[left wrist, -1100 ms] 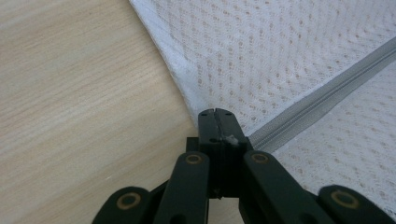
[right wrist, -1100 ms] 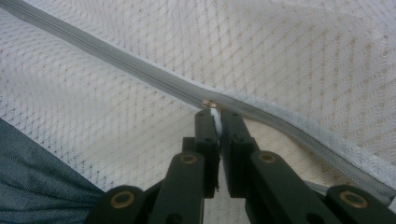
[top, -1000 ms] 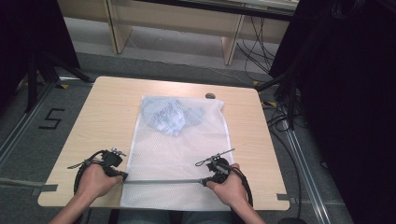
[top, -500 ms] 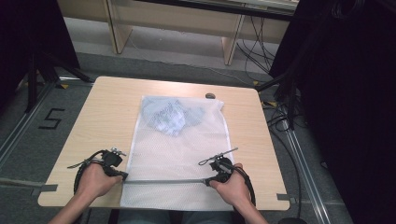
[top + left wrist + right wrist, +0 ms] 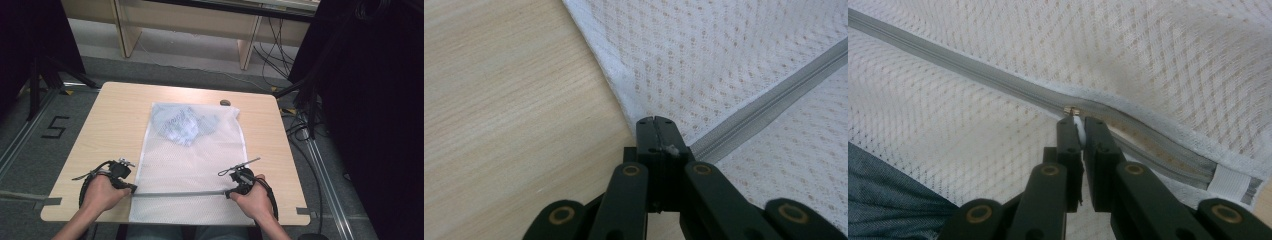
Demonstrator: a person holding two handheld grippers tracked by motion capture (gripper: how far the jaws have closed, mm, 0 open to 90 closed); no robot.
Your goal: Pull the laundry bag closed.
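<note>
A white mesh laundry bag (image 5: 192, 160) lies flat on the wooden table (image 5: 112, 117), with pale blue clothing (image 5: 182, 125) bunched inside its far end. A grey zipper (image 5: 180, 193) runs across the bag's near end. My left gripper (image 5: 134, 189) is shut on the bag's edge at the zipper's left end (image 5: 655, 122). My right gripper (image 5: 228, 192) is shut on the small white pull tab (image 5: 1077, 124) of the zipper slider near the right end. Right of the slider the zipper (image 5: 973, 75) gapes a little; to its left it is closed.
A small dark object (image 5: 225, 102) sits at the table's far edge beside the bag. The bag's near end hangs over the front edge above the person's jeans (image 5: 888, 205). Bare wood (image 5: 499, 100) lies left of the bag. Cables and dark curtains stand to the right.
The right hand has drifted very slightly to the right along the zipper. The left hand and the bag have stayed put.
</note>
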